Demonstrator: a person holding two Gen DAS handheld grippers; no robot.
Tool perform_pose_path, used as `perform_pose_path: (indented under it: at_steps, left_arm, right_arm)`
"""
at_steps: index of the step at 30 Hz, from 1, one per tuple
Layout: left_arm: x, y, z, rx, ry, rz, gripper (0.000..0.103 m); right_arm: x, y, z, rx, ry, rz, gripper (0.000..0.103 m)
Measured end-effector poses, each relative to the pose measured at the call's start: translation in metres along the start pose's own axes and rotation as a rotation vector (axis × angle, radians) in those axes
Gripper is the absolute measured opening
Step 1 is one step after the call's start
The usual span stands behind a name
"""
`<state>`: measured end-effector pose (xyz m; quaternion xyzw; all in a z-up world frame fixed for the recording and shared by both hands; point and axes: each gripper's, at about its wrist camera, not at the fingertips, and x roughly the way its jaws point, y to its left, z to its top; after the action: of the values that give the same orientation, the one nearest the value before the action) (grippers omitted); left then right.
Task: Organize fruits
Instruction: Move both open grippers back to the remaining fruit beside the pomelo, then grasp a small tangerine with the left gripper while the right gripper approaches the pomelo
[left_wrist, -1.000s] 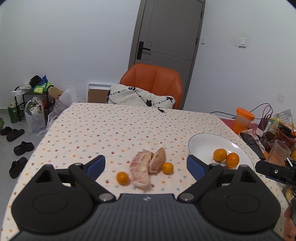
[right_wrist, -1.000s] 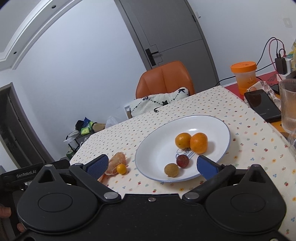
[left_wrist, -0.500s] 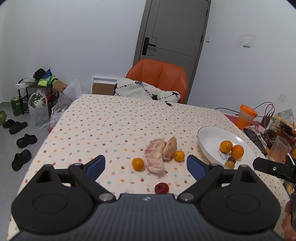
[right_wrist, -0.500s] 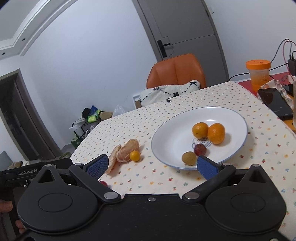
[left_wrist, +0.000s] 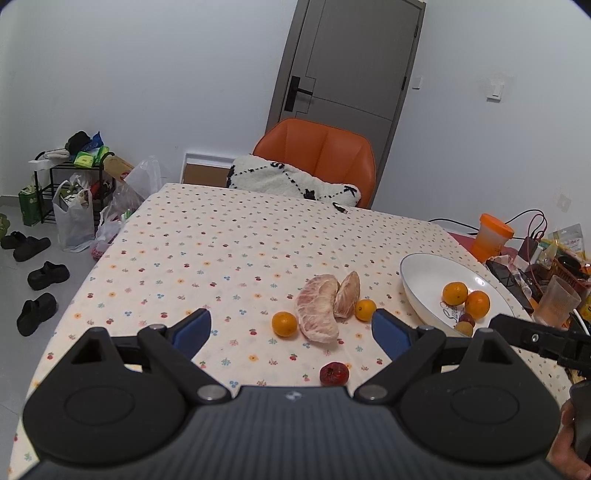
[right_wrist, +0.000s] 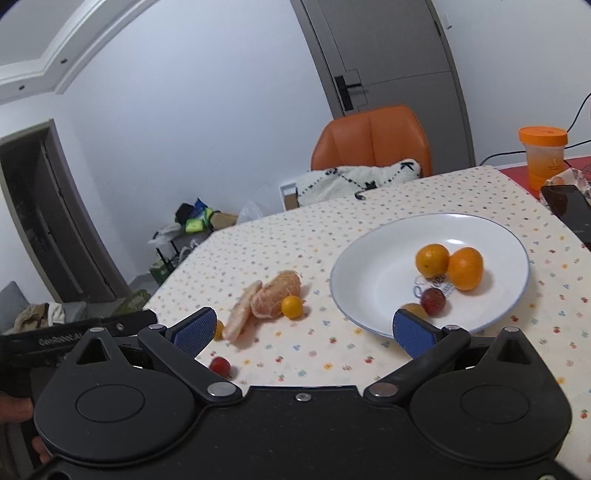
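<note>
holding both the left gripper and right gripper spread and empty, we are seeing loose fruit near the table's near edge, beside the white plate.

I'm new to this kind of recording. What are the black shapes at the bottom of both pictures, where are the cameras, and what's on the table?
Each black shape is a hand-held two-finger tool carried by a person; no robot arm is involved. A fisheye camera on each looks forward between its blue-padded fingers. One picture comes from the left tool, the other from the right tool. Both are open and hold nothing. On the floral tablecloth lie two peeled pomelo segments, two small oranges and a red fruit. The white plate holds two oranges, a dark red fruit and a brownish one.
</note>
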<state>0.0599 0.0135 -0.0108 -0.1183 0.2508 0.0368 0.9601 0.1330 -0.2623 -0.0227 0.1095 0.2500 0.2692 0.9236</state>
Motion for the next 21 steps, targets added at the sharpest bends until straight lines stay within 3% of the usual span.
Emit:
perform_pose_path:
  at_steps: [3, 7, 13, 18, 21]
  left_arm:
    - [0.004, 0.0, 0.001, -0.001, 0.001, -0.013, 0.091]
    - [0.013, -0.001, 0.001, 0.005, 0.006, -0.029, 0.091]
    - [0.029, -0.004, 0.002, 0.015, 0.027, -0.05, 0.088]
    - [0.044, 0.002, 0.001, -0.002, 0.052, -0.051, 0.072]
    - [0.053, 0.009, 0.002, -0.022, 0.07, -0.053, 0.063]
  right_arm:
    - [0.006, 0.002, 0.001, -0.002, 0.004, 0.015, 0.101]
    - [0.017, 0.005, 0.001, -0.012, 0.025, 0.012, 0.086]
    - [0.033, 0.008, 0.0, -0.017, 0.066, 0.023, 0.073]
    - [0.045, 0.009, 0.002, -0.008, 0.096, 0.039, 0.06]
    - [0.054, 0.01, 0.004, -0.008, 0.114, 0.053, 0.057]
